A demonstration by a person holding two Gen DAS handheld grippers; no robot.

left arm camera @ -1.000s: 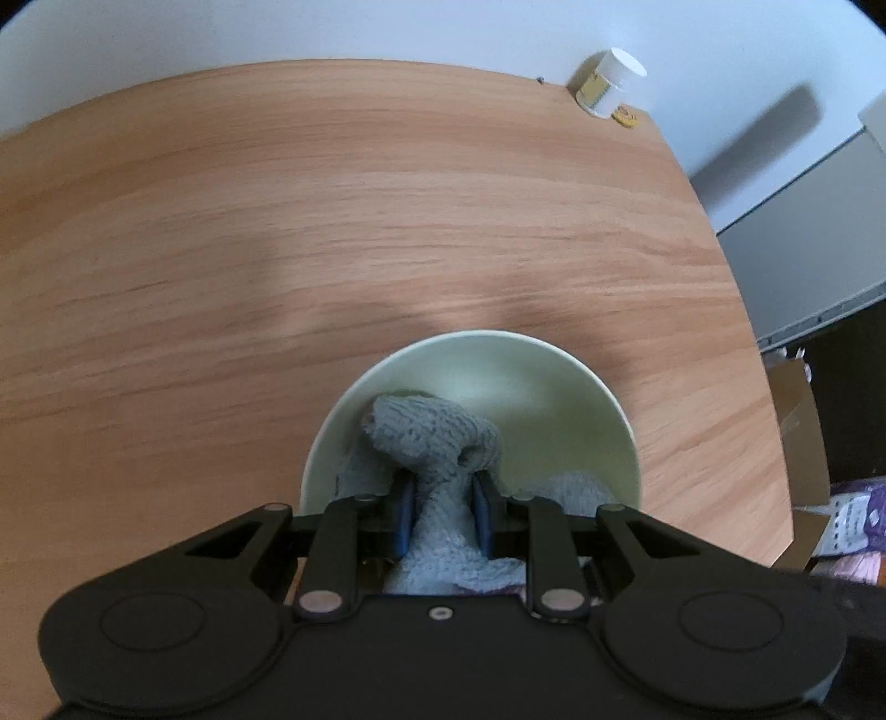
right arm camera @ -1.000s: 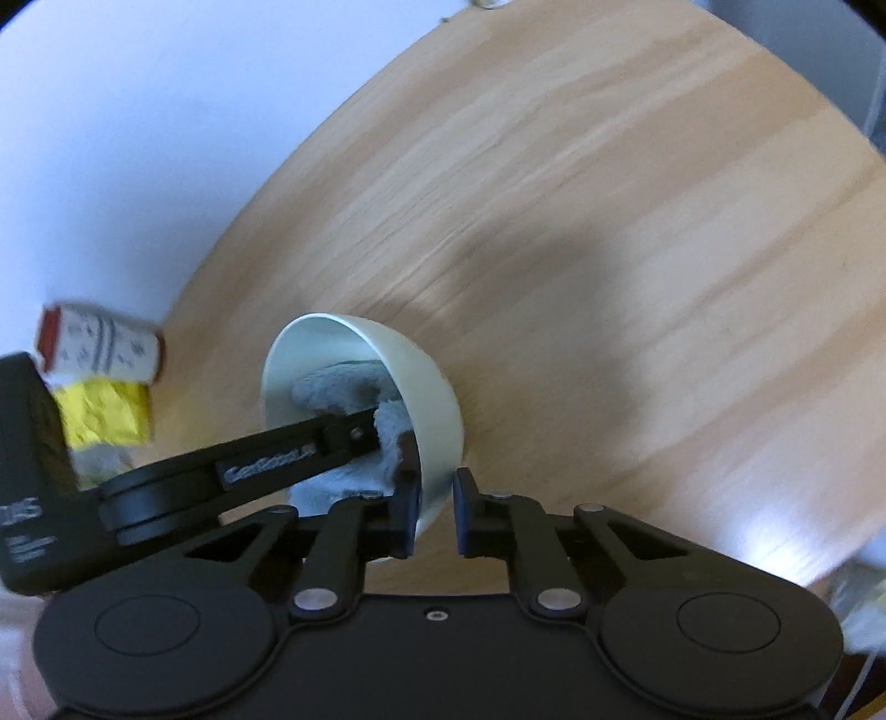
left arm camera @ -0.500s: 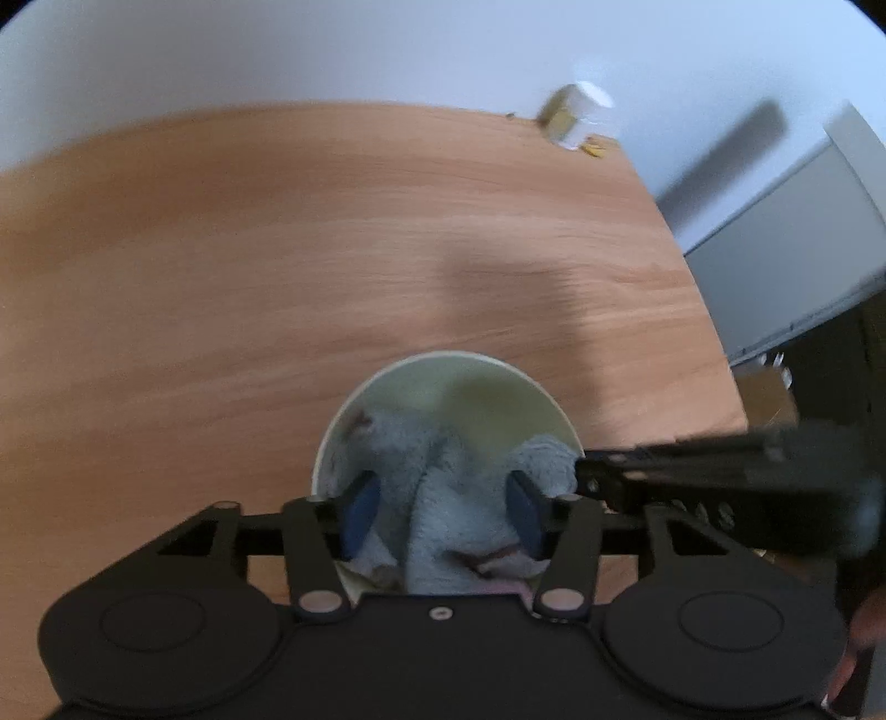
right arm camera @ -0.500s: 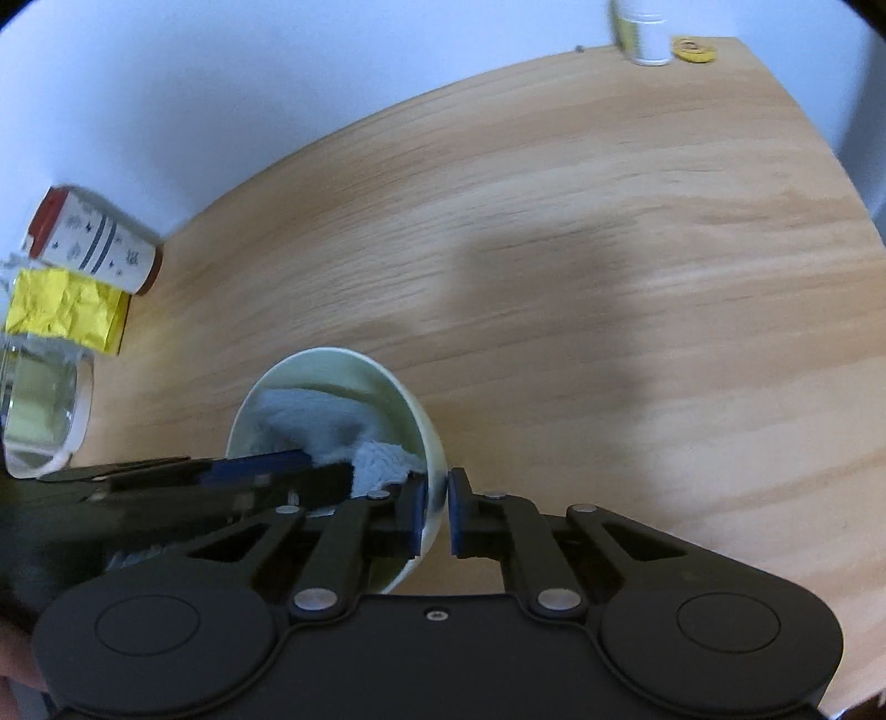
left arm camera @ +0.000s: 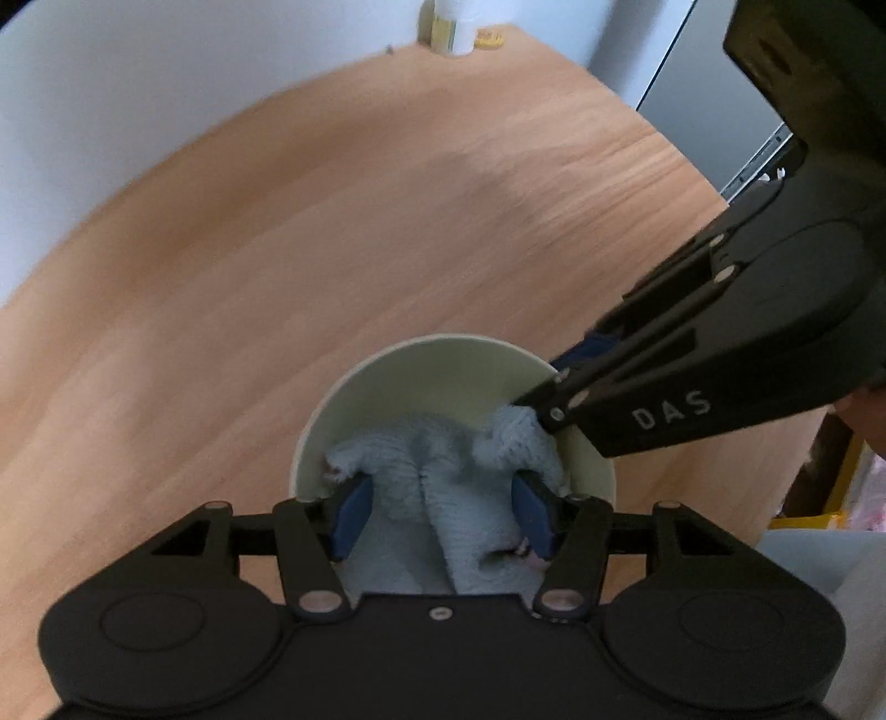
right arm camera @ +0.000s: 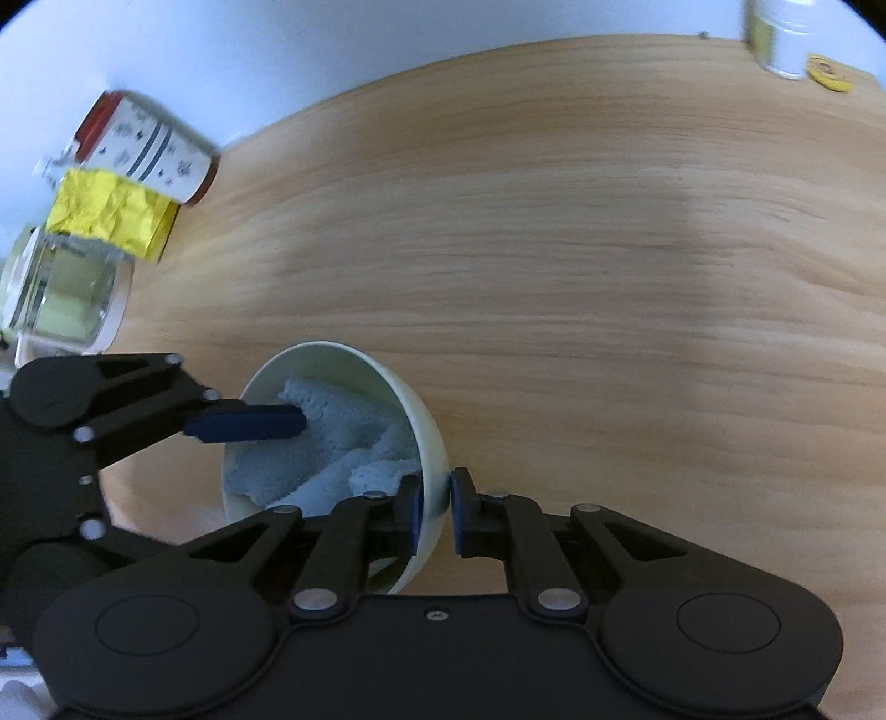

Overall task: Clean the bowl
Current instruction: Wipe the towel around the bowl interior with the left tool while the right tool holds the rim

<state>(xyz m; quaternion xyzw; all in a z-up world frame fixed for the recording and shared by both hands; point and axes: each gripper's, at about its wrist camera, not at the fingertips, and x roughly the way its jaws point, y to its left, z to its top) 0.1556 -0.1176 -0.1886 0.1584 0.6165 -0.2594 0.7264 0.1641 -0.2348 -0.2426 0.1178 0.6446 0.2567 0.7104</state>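
Note:
A pale green bowl (left arm camera: 443, 376) sits on the wooden table with a light blue cloth (left arm camera: 432, 459) bunched inside it. My left gripper (left arm camera: 441, 515) points down into the bowl. Its blue pads stand wide apart on either side of the cloth, and the jaws are closing a little. My right gripper (right arm camera: 434, 509) is shut on the bowl's near rim (right arm camera: 437, 471), one pad inside and one outside. From the left wrist it reaches in from the right (left arm camera: 556, 382). In the right wrist view, one left pad (right arm camera: 249, 423) lies on the cloth (right arm camera: 332, 432).
A patterned can with a red lid (right arm camera: 149, 149), a yellow foil packet (right arm camera: 111, 216) and a glass jar (right arm camera: 66, 288) stand at the table's left edge. A white bottle (right arm camera: 781, 39) and a yellow ring (right arm camera: 828, 72) sit at the far corner. A grey cabinet (left arm camera: 709, 99) stands beyond.
The left jaws let go of their tight pinch on the cloth and spread wide around it. Both grippers rolled, and the right one stayed clamped on the rim.

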